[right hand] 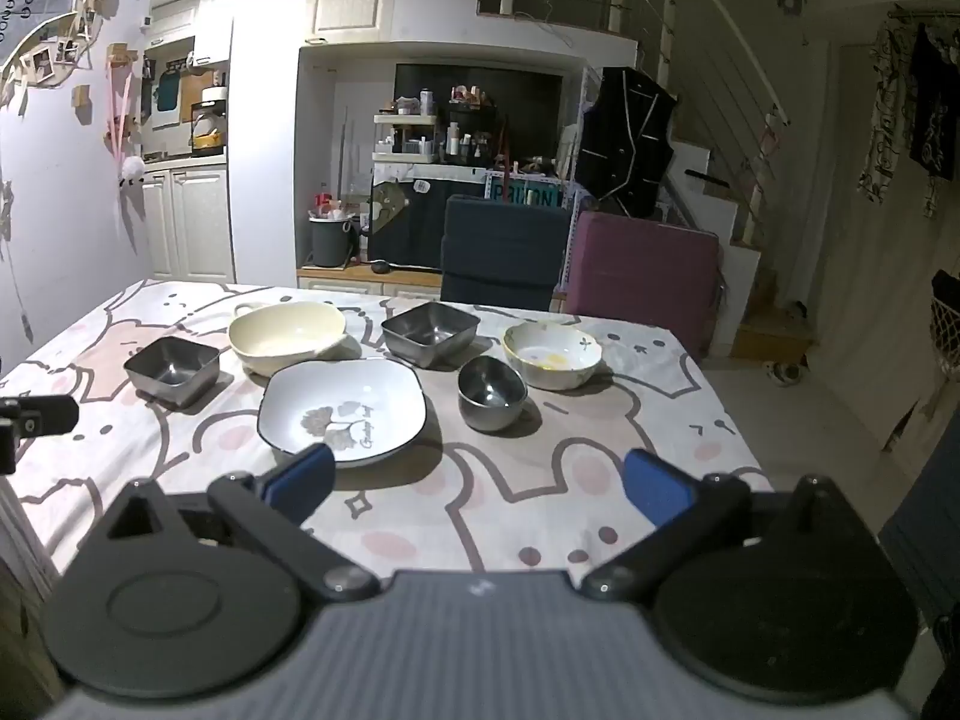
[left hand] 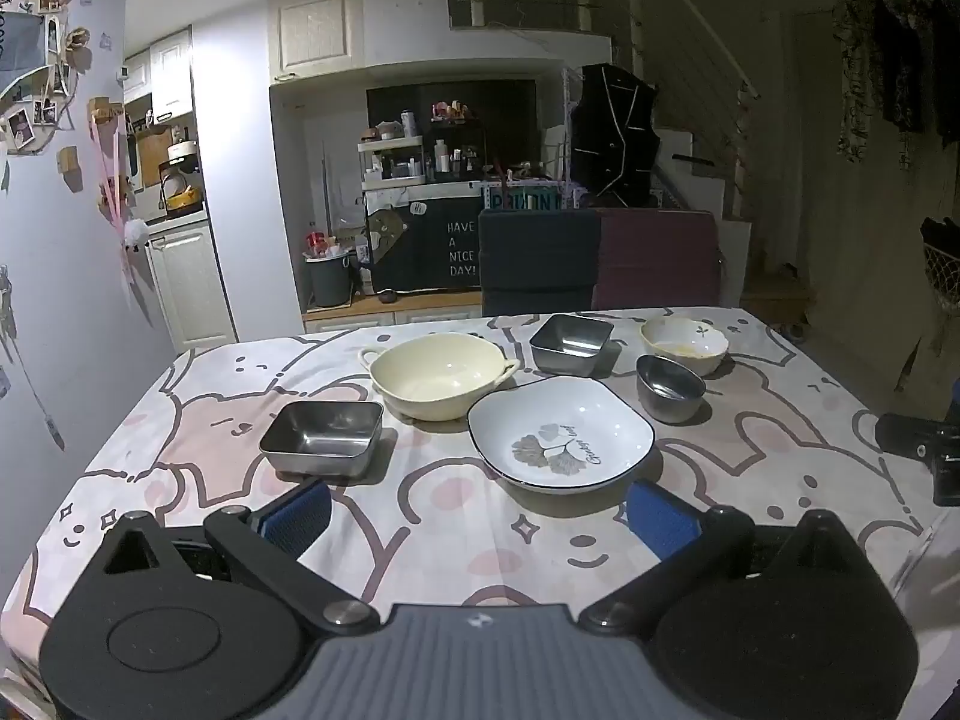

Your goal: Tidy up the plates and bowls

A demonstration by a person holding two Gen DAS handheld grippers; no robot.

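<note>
On the cartoon tablecloth stand a white square plate with a leaf print (left hand: 561,432) (right hand: 343,408), a cream two-handled bowl (left hand: 441,375) (right hand: 287,336), two square steel bowls (left hand: 321,435) (left hand: 571,343) (right hand: 172,367) (right hand: 429,331), a round steel bowl (left hand: 669,388) (right hand: 492,393) and a white flower-print bowl with yellow residue (left hand: 684,344) (right hand: 552,354). My left gripper (left hand: 477,516) hovers open over the near edge, short of the plate. My right gripper (right hand: 477,483) is open too, its left pad just before the plate's near rim. Neither holds anything.
The table (left hand: 420,540) sits against a wall on the left. A dark chair (right hand: 501,252) and a maroon one (right hand: 642,276) stand behind it. The right gripper's body shows at the right edge (left hand: 924,450) of the left wrist view. Stairs rise at the back right.
</note>
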